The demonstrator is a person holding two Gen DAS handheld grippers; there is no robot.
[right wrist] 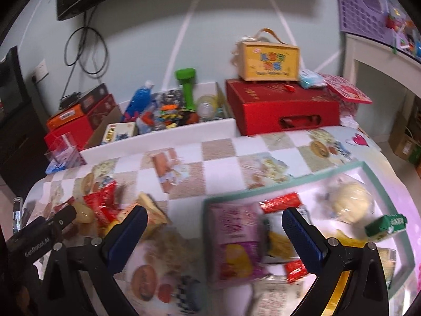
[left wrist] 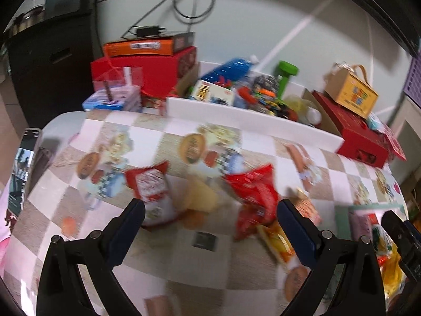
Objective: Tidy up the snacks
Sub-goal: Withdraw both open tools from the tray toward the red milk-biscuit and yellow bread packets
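Observation:
Loose snacks lie on the checked tablecloth in the left wrist view: a red-and-white packet (left wrist: 152, 192), a pale yellow packet (left wrist: 200, 197), a red bag (left wrist: 255, 197) and an orange packet (left wrist: 279, 242). My left gripper (left wrist: 210, 208) is open and empty just above them. In the right wrist view a green-rimmed tray (right wrist: 284, 184) holds a pink-purple packet (right wrist: 236, 239), small red packets (right wrist: 281, 202), a yellowish bun (right wrist: 350, 205) and a green carton (right wrist: 386, 226). My right gripper (right wrist: 214, 218) is open and empty over the tray's left edge. The left gripper's body (right wrist: 39, 234) shows at the left.
Behind the table a white bin (left wrist: 250, 118) holds toys and a green dumbbell (left wrist: 285, 76). Red boxes (right wrist: 284, 108) and a yellow handled case (right wrist: 268, 60) stand at the back right. Stacked boxes (left wrist: 142, 60) stand back left. A phone (left wrist: 23, 168) lies at the table's left edge.

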